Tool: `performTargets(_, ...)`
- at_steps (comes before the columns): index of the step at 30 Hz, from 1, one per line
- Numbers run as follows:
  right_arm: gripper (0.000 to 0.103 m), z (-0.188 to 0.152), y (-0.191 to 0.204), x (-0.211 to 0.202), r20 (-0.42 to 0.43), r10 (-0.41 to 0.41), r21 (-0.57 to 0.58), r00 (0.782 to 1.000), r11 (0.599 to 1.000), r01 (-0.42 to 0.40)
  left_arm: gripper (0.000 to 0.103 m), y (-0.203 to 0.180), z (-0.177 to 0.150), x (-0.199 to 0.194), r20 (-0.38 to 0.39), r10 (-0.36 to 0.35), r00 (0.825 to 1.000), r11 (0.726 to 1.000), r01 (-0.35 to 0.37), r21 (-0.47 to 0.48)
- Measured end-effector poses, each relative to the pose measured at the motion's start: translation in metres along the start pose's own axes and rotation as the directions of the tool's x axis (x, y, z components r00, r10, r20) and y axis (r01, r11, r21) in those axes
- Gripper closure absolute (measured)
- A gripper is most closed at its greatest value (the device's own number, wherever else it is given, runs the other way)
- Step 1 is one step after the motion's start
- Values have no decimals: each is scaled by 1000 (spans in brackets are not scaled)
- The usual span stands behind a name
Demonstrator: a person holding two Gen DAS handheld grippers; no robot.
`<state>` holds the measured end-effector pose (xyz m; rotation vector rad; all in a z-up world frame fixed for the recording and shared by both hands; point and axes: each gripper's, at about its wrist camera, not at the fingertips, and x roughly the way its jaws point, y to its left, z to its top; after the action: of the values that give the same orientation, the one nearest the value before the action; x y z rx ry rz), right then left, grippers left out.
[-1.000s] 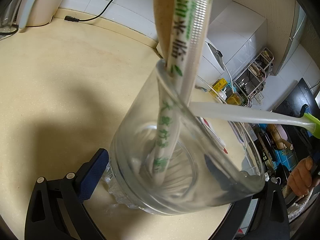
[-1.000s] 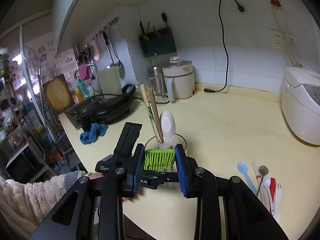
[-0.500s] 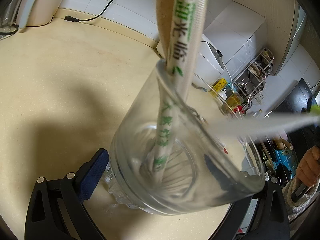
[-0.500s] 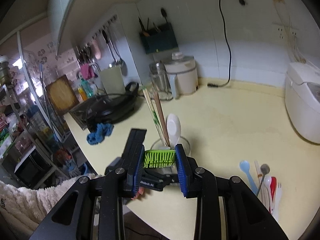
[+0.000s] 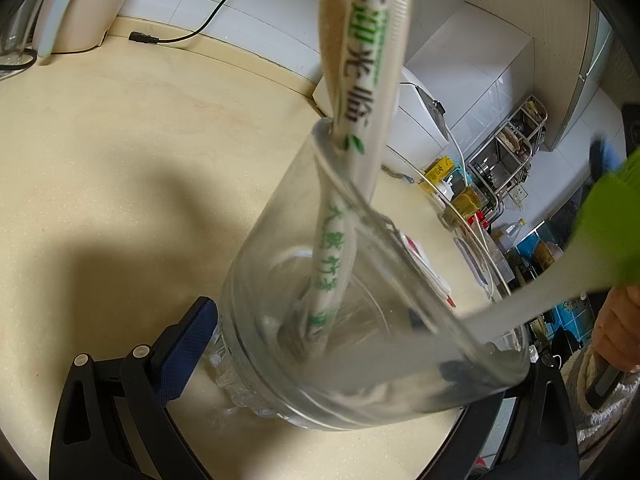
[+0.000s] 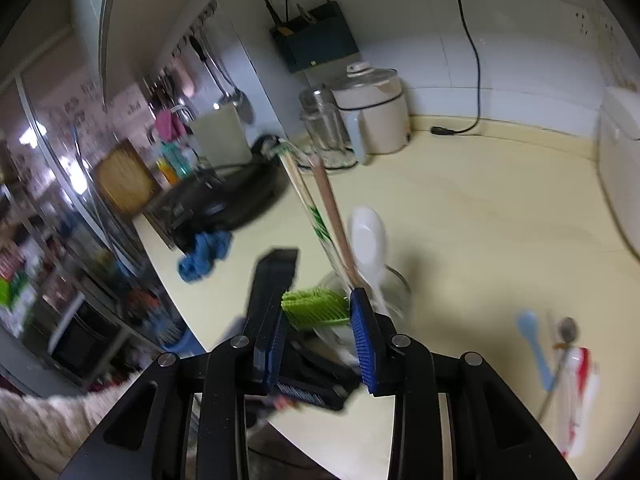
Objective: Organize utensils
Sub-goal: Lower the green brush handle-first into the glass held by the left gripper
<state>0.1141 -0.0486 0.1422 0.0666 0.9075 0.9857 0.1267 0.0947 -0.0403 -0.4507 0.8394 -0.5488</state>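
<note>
While my left gripper (image 5: 340, 392) stays clamped around the glass cup (image 5: 360, 320), my right gripper (image 6: 320, 336) keeps its pads pinched on the green brush head (image 6: 314, 306). Since a second ago its pale handle (image 5: 512, 312) has tipped from lying across the cup's rim to slanting down inside, so I judge this utensil nearly stowed. Deeper in the cup stand the wrapped chopsticks (image 5: 360, 92). Beyond the cup, loose spoons (image 6: 560, 360) wait on the counter (image 6: 480, 200).
</note>
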Motion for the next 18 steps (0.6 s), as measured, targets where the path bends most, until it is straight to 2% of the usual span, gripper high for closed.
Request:
performTargets(9, 71, 9, -2, 26, 48, 39, 82, 998, 996, -43, 3, 0, 0, -1, 0, 0, 1000, 1000, 0, 0)
performTargets(13, 71, 5, -10, 10, 109, 40, 105, 993, 993, -52, 3, 0, 0, -1, 0, 0, 1000, 1000, 0, 0)
performTargets(18, 71, -8, -19, -20, 161, -25, 86, 987, 996, 11, 3, 0, 0, -1, 0, 0, 1000, 1000, 0, 0)
